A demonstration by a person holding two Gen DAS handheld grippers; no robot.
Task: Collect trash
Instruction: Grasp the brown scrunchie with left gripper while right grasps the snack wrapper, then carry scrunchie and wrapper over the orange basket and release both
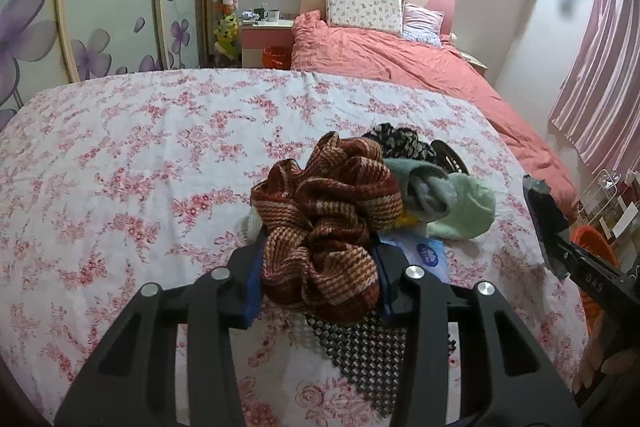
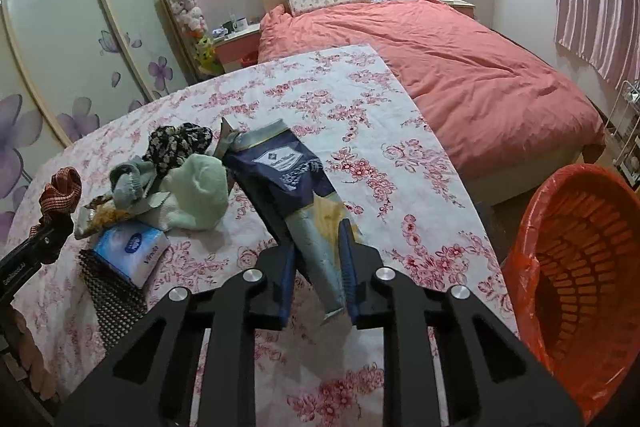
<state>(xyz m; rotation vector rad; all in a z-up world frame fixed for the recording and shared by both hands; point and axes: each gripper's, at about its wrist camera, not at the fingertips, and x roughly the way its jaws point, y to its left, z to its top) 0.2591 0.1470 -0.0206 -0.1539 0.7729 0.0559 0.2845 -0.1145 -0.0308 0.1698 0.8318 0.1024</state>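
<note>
Bedroom scene: pink-floral tablecloth (image 1: 120,155) is covering the work table, pink-quilted bed (image 2: 460,67) is sitting behind it, flower-printed wardrobe doors (image 1: 100,7) are lining the left wall

Left gripper (image 1: 318,267): blue-padded fingers (image 1: 253,283) are clamping a bunched brown-and-cream striped knit cloth (image 1: 328,211) between them, jaws at a narrow-to-medium gap, pads pressing both sides of the fabric. Cloth is bulging up and forward out of the grip, above a black mesh mat (image 1: 368,355)

Right gripper (image 2: 318,279): fingers are pinching the lower end of a dark blue and silver foil bag (image 2: 288,187), jaws nearly together, bag is angling up and away to the left over the table

Outward from there: mint-green cloth (image 2: 200,195), grey sock (image 2: 128,183) and black floral fabric (image 2: 176,143) are lying in a heap beside a blue tissue pack (image 2: 132,251), which is resting partly on the mesh mat. Crumpled snack wrapper (image 2: 96,215) is poking out just left of the heap

Orange bin with orange liner (image 2: 580,267) is standing off the table's right edge, mouth facing the right camera
</note>
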